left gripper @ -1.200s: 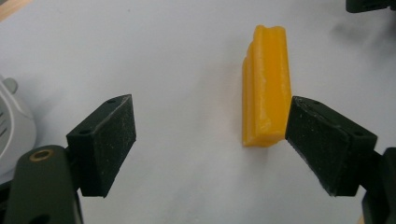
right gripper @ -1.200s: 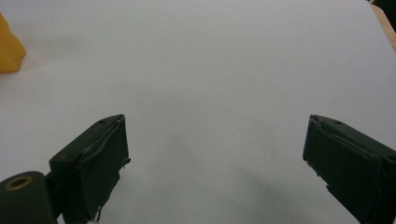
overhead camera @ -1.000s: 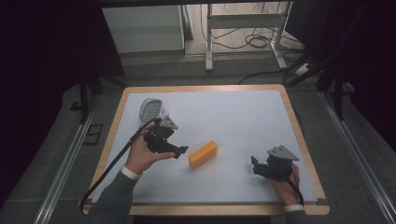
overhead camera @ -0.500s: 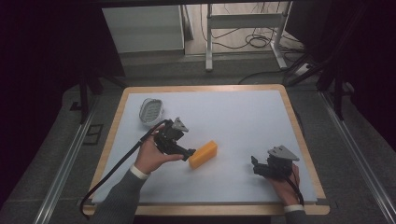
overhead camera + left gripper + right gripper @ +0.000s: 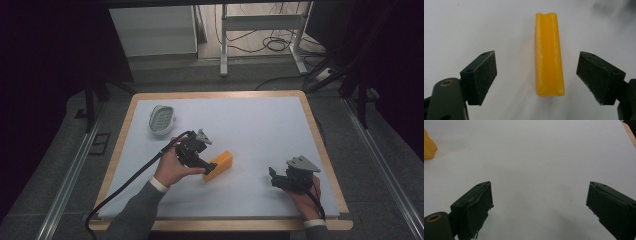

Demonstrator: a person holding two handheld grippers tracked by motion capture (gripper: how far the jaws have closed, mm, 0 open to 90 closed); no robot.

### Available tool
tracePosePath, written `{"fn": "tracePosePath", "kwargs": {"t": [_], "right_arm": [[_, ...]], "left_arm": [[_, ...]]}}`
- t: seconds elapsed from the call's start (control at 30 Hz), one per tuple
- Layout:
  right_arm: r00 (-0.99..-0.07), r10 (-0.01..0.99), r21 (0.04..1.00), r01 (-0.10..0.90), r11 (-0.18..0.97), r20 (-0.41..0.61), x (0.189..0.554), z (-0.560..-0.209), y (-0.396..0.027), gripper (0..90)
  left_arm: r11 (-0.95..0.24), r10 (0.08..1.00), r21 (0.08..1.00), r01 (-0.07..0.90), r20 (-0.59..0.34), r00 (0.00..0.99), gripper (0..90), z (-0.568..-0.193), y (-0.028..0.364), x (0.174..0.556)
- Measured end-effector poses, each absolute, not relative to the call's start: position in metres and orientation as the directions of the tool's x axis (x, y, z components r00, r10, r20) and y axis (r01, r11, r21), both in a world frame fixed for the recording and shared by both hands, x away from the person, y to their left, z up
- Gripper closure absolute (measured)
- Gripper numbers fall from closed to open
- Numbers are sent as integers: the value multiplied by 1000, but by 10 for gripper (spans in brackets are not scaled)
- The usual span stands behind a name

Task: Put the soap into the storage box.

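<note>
Overhead arrangement of 2 hand-held grippers on a white table (image 5: pixel 260 120) with a wooden rim. The left gripper (image 5: pixel 204 165), held in the person's left hand (image 5: pixel 172 167), sits near the table's centre, with its black cable trailing toward the near-left corner. Its jaws stand wide apart on either side of a yellow block (image 5: pixel 219 164), which lies flat on the white surface just beside the gripper's tip. In the left gripper view, the block (image 5: pixel 549 53) runs lengthwise away from the camera between the 2 pads (image 5: pixel 482 75), touching neither; a shallow groove runs along its upper face. The right gripper (image 5: pixel 276 179) rests at the near-right of the table in the right hand (image 5: pixel 302 192), well apart from the block, and its jaws are likewise spread, with bare table between them. A pale oval dish (image 5: pixel 162 120) sits at the far left, apart from both grippers.
</note>
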State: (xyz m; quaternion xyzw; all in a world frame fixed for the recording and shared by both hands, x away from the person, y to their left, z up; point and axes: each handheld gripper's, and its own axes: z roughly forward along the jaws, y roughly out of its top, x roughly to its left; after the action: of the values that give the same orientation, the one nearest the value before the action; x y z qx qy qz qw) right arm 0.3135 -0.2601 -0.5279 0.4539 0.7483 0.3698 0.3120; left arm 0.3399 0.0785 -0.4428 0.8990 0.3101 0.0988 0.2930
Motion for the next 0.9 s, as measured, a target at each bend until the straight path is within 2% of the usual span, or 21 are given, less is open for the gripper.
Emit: {"fn": "tracePosePath", "kwargs": {"t": [0.3,0.43,0.53,0.63,0.73,0.9], "right_arm": [[-393,910,835,450,316,-132,314,-528,-260,70],[-393,910,835,451,316,-132,314,-528,-260,70],[-393,910,834,451,317,-133,314,-528,-260,70],[-391,911,836,449,315,-133,314,-528,-260,70],[-391,911,836,452,312,-129,314,-528,-260,70],[-389,912,833,456,313,-130,314,-528,-260,70]], "left_arm": [[-630,627,574,523,-21,779,175,-454,72,348],[-667,624,529,525,10,782,174,-461,63,351],[-676,610,521,521,-2,793,175,-465,54,354],[-657,623,521,545,-31,782,192,-472,50,359],[-672,628,492,554,-18,778,209,-479,48,363],[-680,626,473,561,-25,780,296,-490,42,365]]}}
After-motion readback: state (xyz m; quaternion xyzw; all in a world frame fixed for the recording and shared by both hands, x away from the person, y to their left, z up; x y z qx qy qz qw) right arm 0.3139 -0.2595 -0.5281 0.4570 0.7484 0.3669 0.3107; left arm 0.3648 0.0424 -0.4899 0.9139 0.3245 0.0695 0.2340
